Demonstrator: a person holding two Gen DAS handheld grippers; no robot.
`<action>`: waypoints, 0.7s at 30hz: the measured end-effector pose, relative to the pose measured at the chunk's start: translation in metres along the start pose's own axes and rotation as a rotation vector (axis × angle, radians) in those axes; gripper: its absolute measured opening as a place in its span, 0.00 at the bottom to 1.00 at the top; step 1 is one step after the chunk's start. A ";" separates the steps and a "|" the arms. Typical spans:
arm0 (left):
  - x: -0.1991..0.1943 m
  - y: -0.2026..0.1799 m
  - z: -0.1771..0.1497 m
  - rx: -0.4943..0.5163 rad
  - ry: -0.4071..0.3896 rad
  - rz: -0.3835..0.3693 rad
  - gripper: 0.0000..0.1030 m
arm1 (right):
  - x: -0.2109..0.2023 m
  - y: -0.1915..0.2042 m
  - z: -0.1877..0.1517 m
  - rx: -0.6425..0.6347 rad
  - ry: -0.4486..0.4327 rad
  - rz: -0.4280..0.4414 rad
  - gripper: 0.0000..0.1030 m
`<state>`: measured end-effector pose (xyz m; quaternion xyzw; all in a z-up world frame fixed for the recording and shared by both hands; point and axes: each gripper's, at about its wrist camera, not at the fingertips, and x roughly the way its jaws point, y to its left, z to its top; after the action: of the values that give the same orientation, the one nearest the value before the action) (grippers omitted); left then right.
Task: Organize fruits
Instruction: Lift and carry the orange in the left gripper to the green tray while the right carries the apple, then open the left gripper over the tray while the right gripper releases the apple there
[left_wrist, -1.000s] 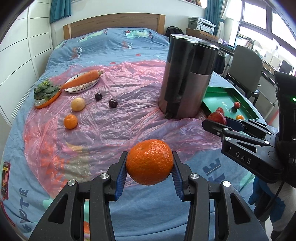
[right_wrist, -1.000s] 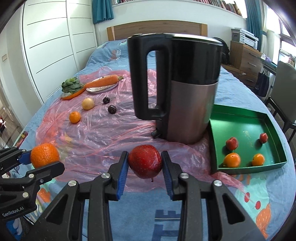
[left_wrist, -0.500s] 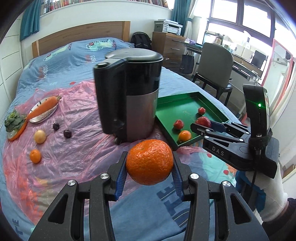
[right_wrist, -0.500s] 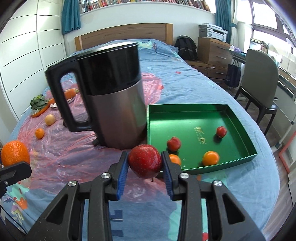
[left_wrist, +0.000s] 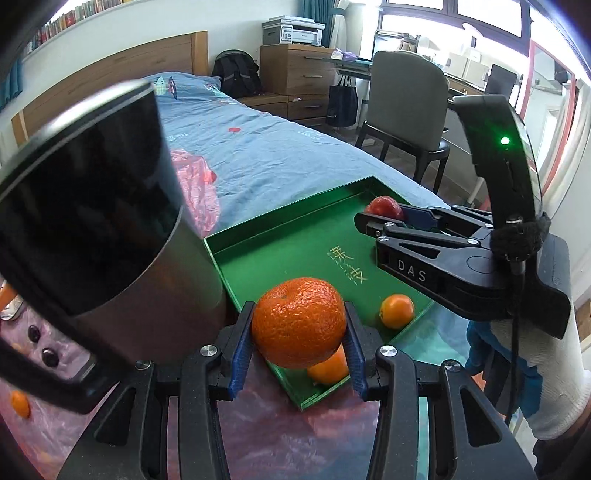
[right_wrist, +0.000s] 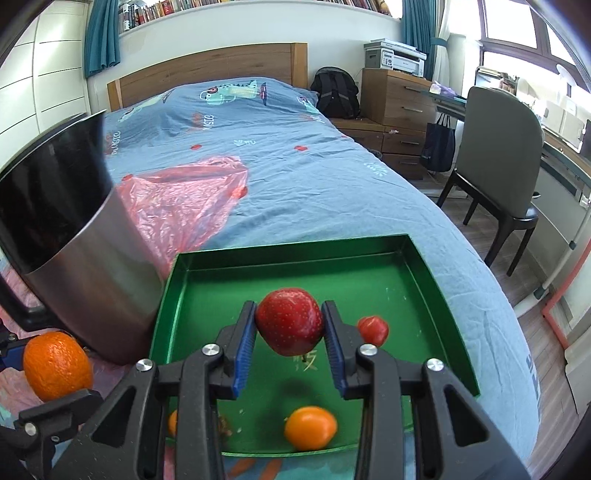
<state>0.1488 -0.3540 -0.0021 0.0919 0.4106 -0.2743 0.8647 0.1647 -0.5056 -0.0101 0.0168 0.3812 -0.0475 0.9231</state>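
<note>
Over the green tray (right_wrist: 424, 258), my right gripper (right_wrist: 290, 334) clamps the red apple (right_wrist: 289, 320), a small tomato (right_wrist: 373, 329) at its 3 o'clock. At the tray's near corner, my left gripper (left_wrist: 298, 341) clamps the orange (left_wrist: 298, 328).

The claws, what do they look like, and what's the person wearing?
Both claws, left and right, are black plastic with blue ribbed pads and silver screws. The right one is marked "DAS", shows a green light and trails a black cable. Its hand wears a white-and-blue glove.
</note>
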 end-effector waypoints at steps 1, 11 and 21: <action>0.012 -0.001 0.006 -0.005 0.011 0.003 0.38 | 0.009 -0.007 0.004 0.005 0.007 -0.004 0.55; 0.094 -0.008 0.022 -0.010 0.090 0.040 0.38 | 0.076 -0.057 0.015 0.007 0.087 -0.067 0.55; 0.129 -0.010 0.025 -0.013 0.158 0.047 0.38 | 0.109 -0.063 0.008 -0.008 0.176 -0.075 0.55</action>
<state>0.2253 -0.4234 -0.0834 0.1172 0.4770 -0.2431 0.8364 0.2407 -0.5765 -0.0807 0.0031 0.4614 -0.0786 0.8837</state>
